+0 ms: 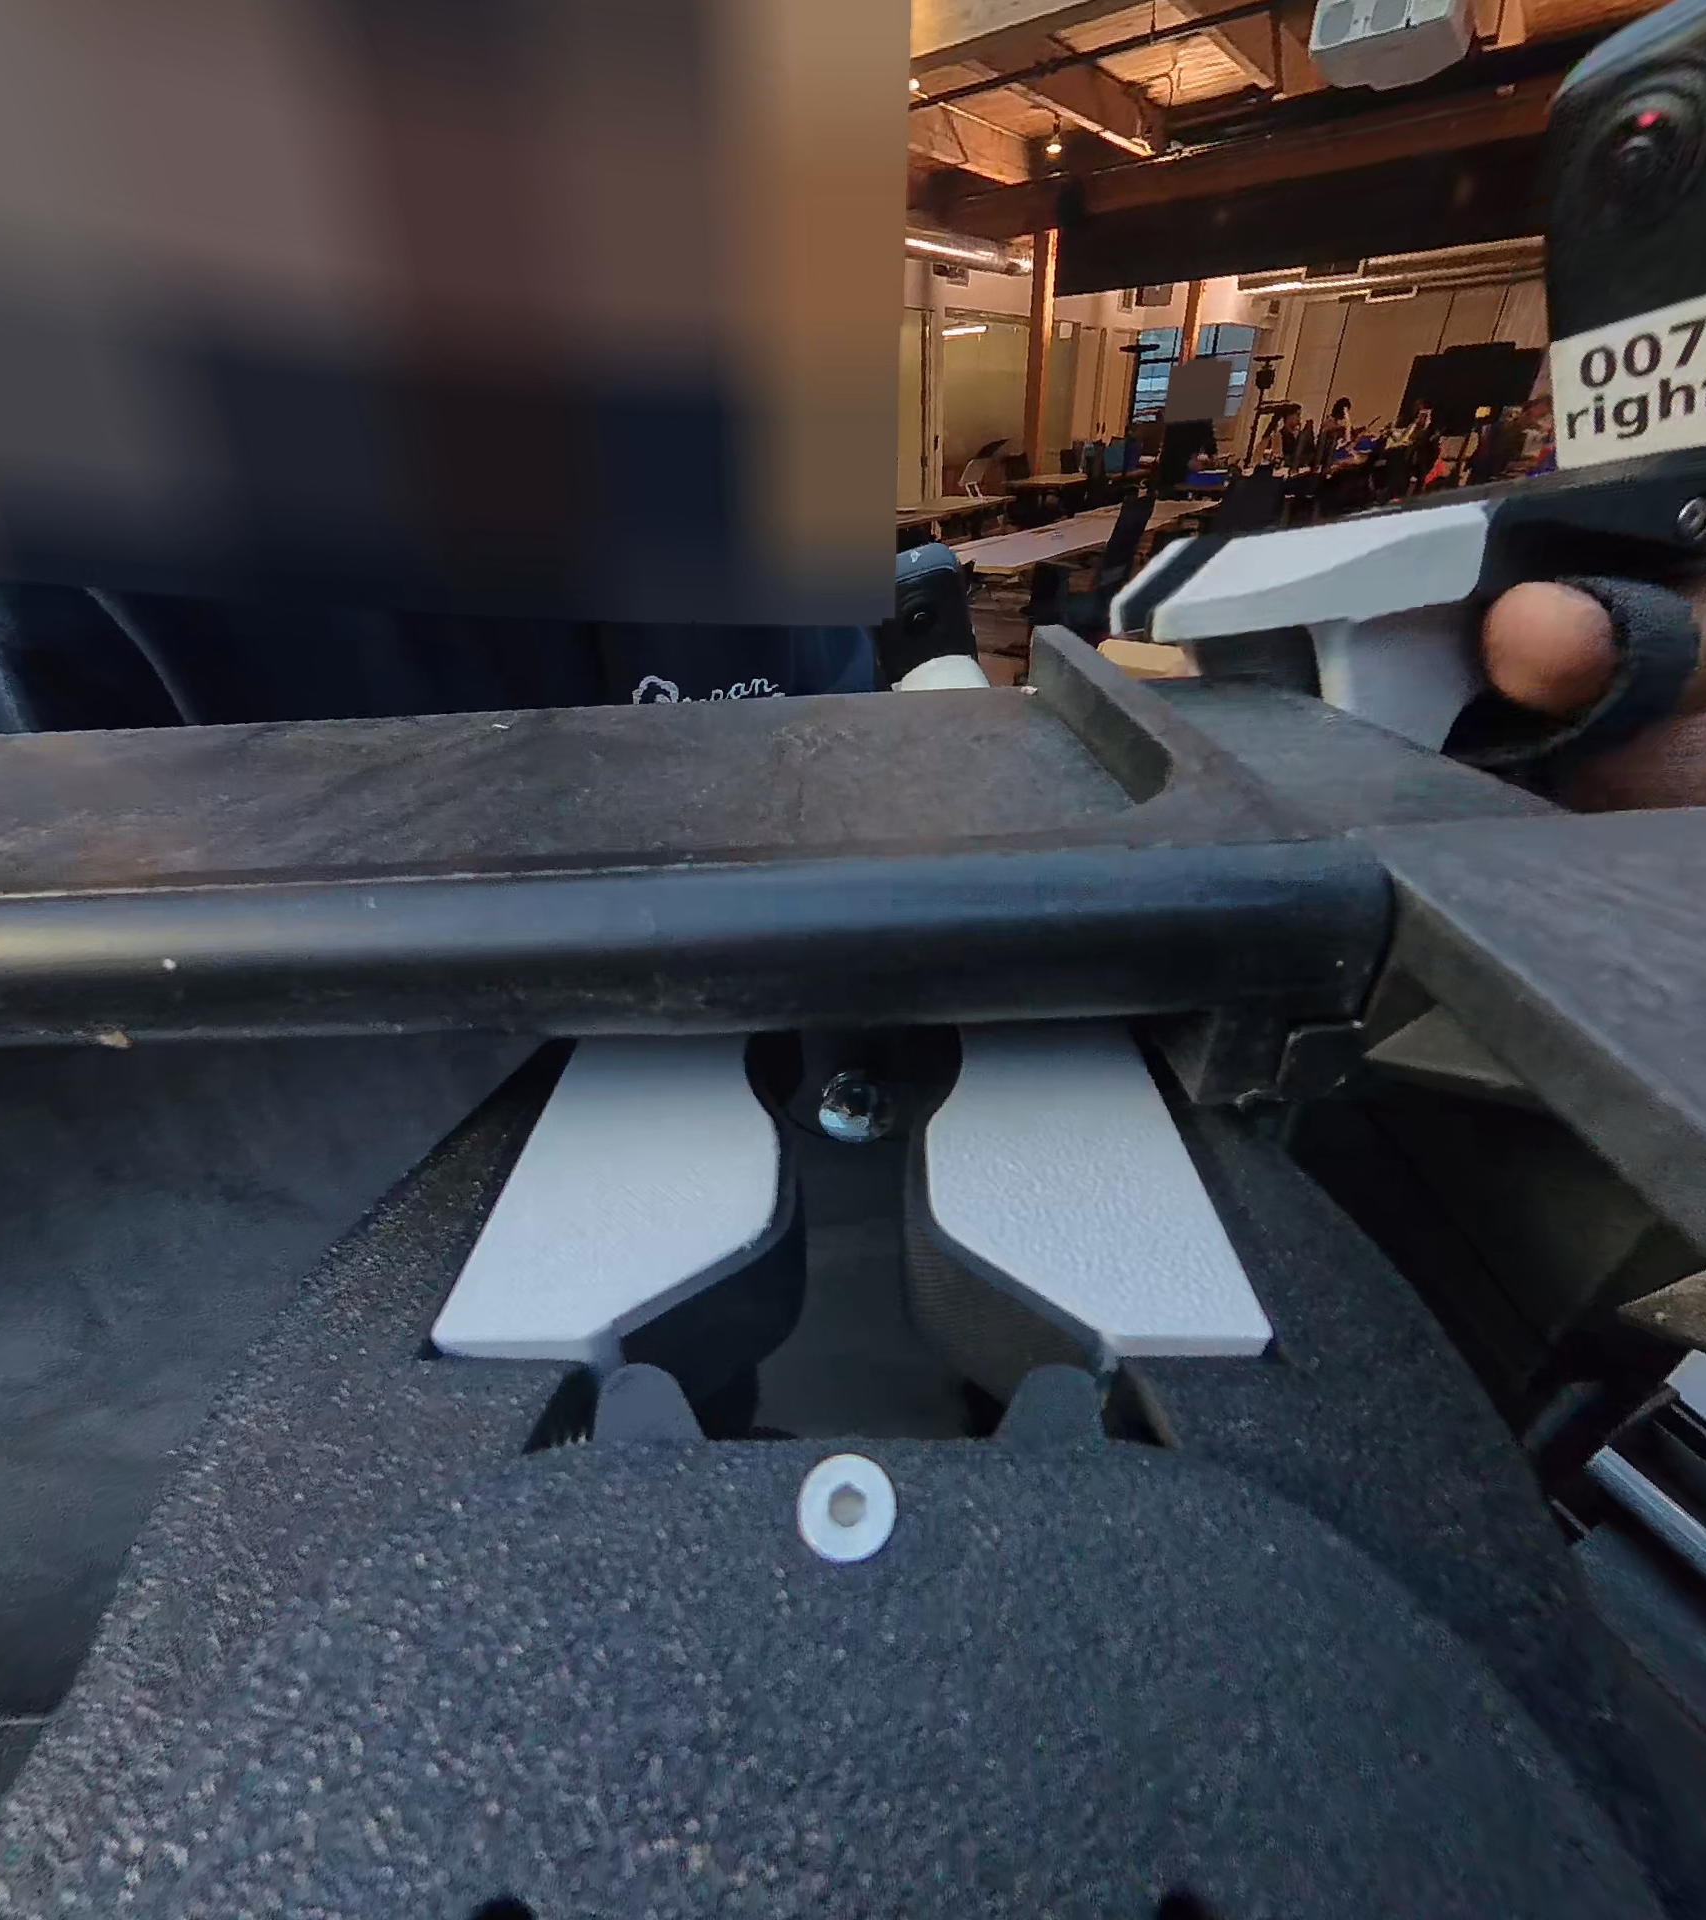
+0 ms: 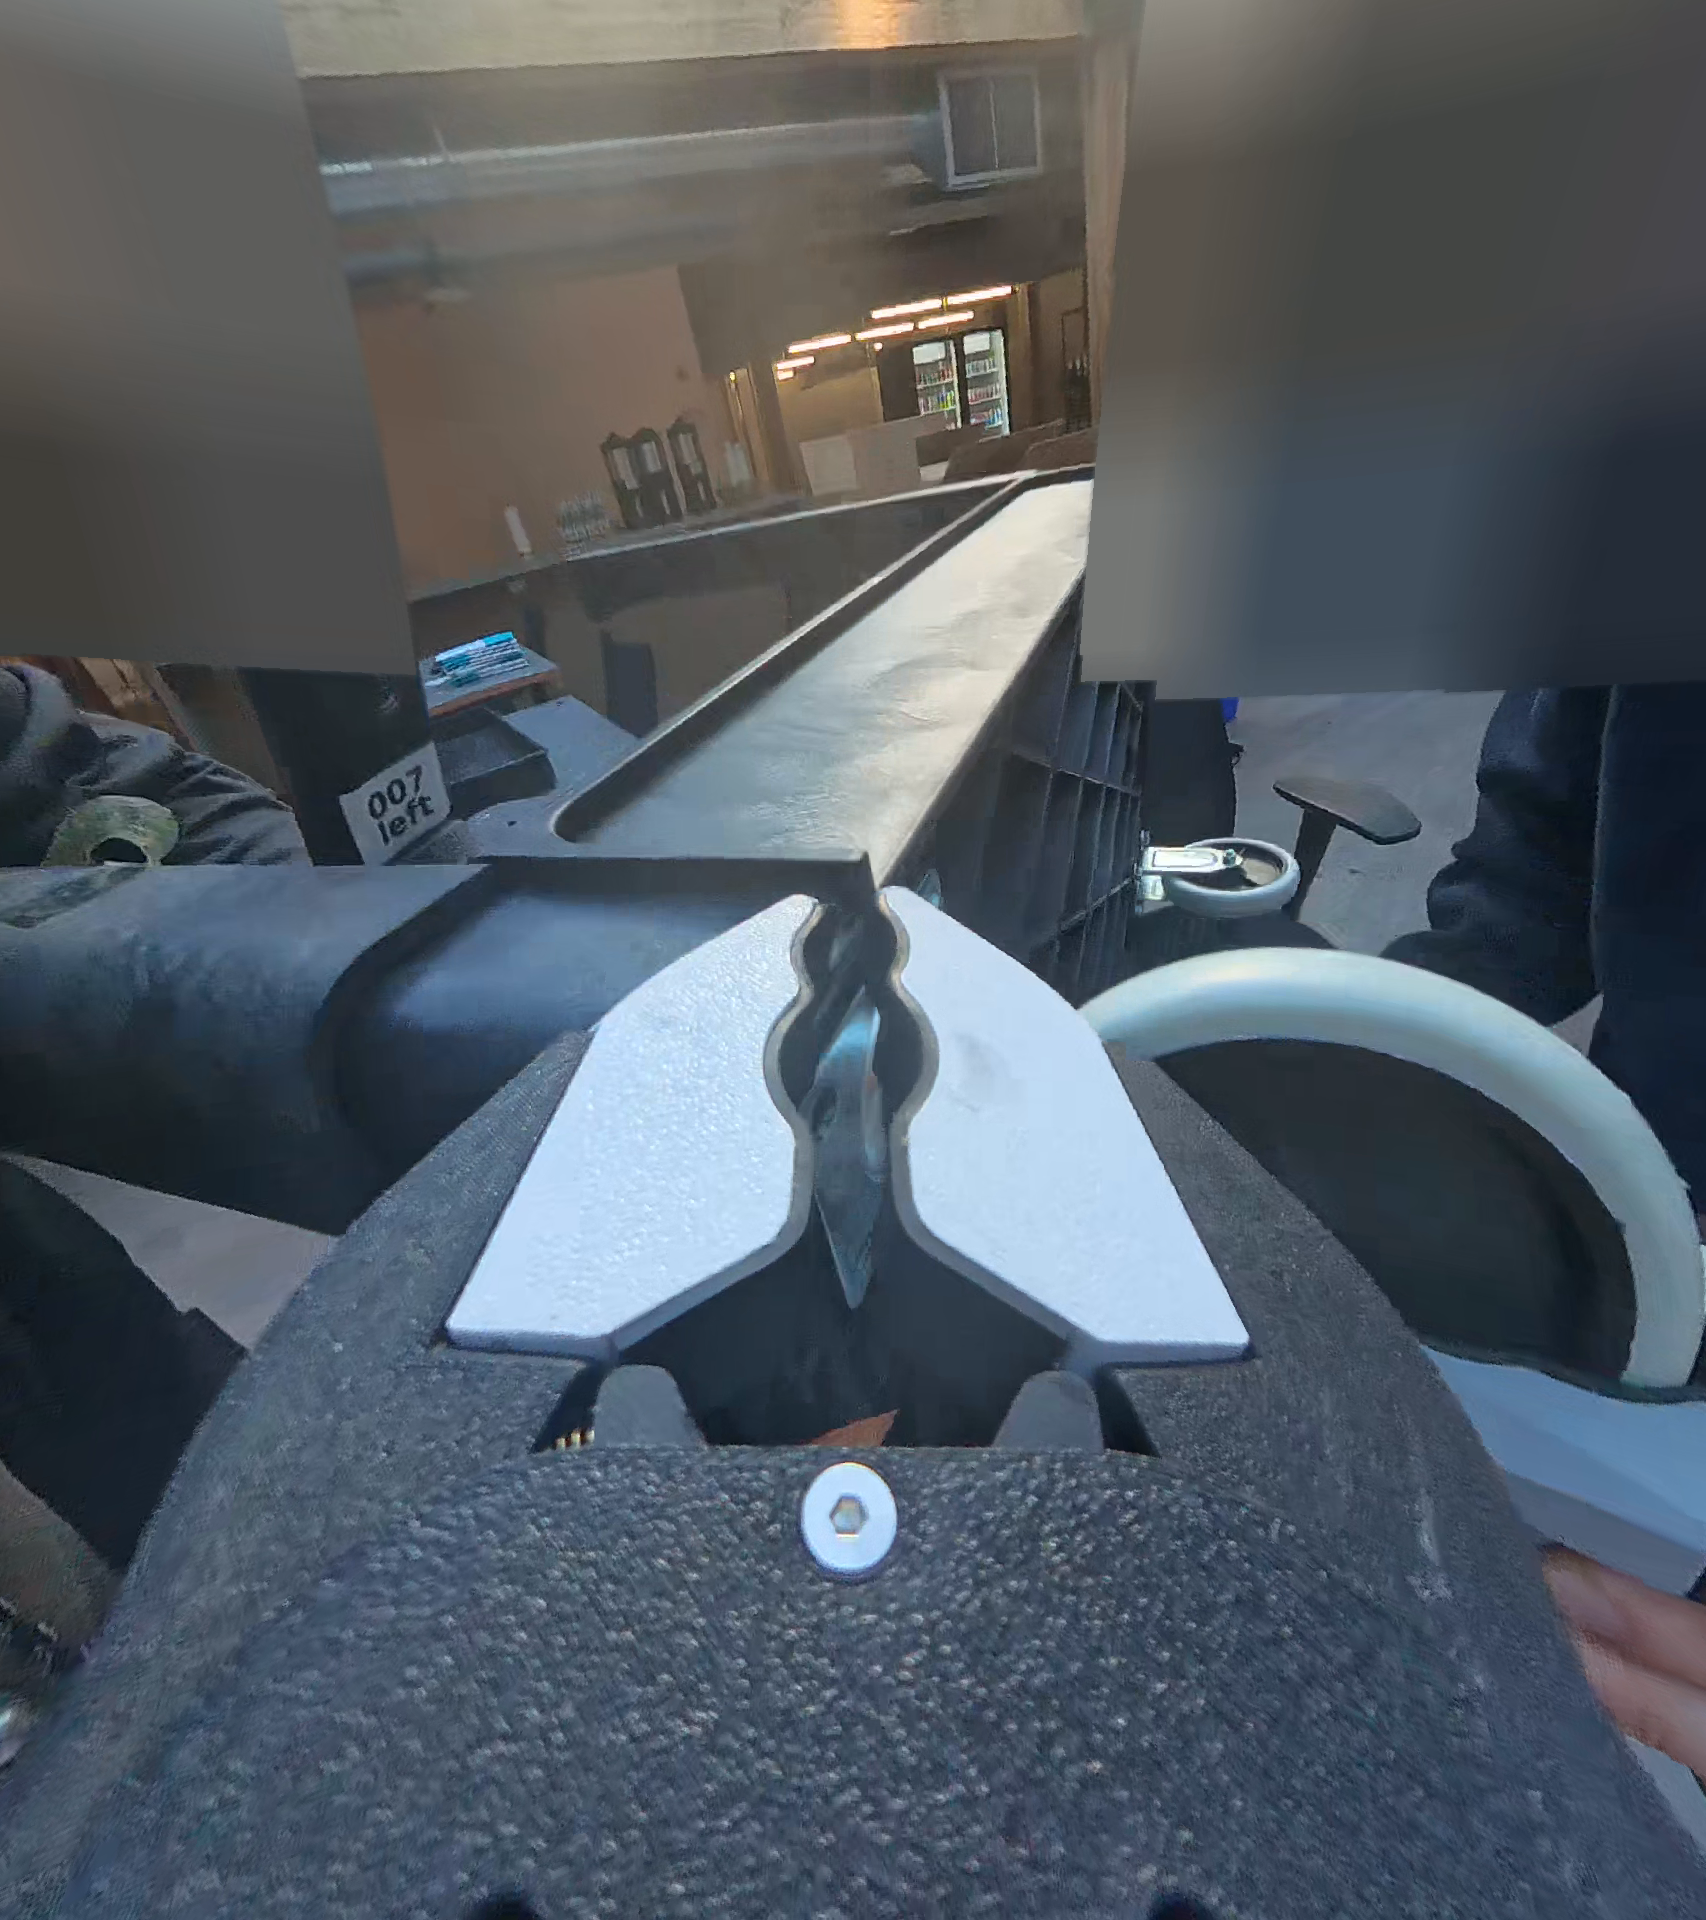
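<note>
My left gripper (image 1: 854, 1049) reaches under a black round bar (image 1: 620, 945) of a black plastic cart (image 1: 516, 790). Its white fingers (image 1: 620, 1195) stand apart and their tips are hidden behind the bar. A shiny screw head (image 1: 854, 1107) shows between them. My right gripper (image 2: 849, 914) is shut on a thin shiny metal piece (image 2: 849, 1122) just below the cart's top corner (image 2: 703, 862). The right gripper also shows at the upper right of the left wrist view (image 1: 1140, 603), held by a gloved hand (image 1: 1607, 665).
A large caster wheel with a pale tyre (image 2: 1451, 1018) sits just right of my right gripper, and a smaller caster (image 2: 1233, 883) is farther back. The cart's long lipped top (image 2: 880, 707) runs away ahead. A person (image 2: 1659, 935) stands on the right. Office desks (image 1: 1088, 530) fill the background. Across from one pair of fingers to the other is roughly 9 centimeters.
</note>
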`<state>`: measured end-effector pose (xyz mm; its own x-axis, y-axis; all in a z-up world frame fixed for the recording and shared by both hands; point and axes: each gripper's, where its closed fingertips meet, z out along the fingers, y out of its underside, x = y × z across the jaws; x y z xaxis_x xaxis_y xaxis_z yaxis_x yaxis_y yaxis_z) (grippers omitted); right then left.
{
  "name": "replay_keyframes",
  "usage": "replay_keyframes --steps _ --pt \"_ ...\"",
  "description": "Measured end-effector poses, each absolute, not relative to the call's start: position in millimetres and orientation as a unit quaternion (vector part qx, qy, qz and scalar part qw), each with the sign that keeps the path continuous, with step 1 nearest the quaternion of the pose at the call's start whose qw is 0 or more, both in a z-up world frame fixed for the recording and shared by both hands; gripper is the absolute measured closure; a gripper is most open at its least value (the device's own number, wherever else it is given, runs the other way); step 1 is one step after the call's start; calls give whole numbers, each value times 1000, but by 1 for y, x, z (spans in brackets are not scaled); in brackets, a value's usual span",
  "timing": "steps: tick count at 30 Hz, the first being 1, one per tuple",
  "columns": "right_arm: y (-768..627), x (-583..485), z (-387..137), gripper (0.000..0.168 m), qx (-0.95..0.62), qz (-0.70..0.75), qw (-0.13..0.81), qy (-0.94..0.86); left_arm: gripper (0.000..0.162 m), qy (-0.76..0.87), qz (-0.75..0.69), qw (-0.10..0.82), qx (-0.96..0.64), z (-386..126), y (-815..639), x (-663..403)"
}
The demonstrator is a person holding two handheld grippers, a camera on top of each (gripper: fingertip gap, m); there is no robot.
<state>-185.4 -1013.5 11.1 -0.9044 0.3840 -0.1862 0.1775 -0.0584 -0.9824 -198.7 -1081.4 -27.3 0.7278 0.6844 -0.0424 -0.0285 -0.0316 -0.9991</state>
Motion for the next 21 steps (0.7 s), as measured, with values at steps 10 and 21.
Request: replay_keyframes --steps 10,21 --pt "-1038 -172 13 140 -271 669 45 -690 146 -274 225 753 -554 -24 -1085 -195" --pt "-1036 -173 10 138 -314 654 54 -686 146 -265 201 811 -481 -21 -1087 -193"
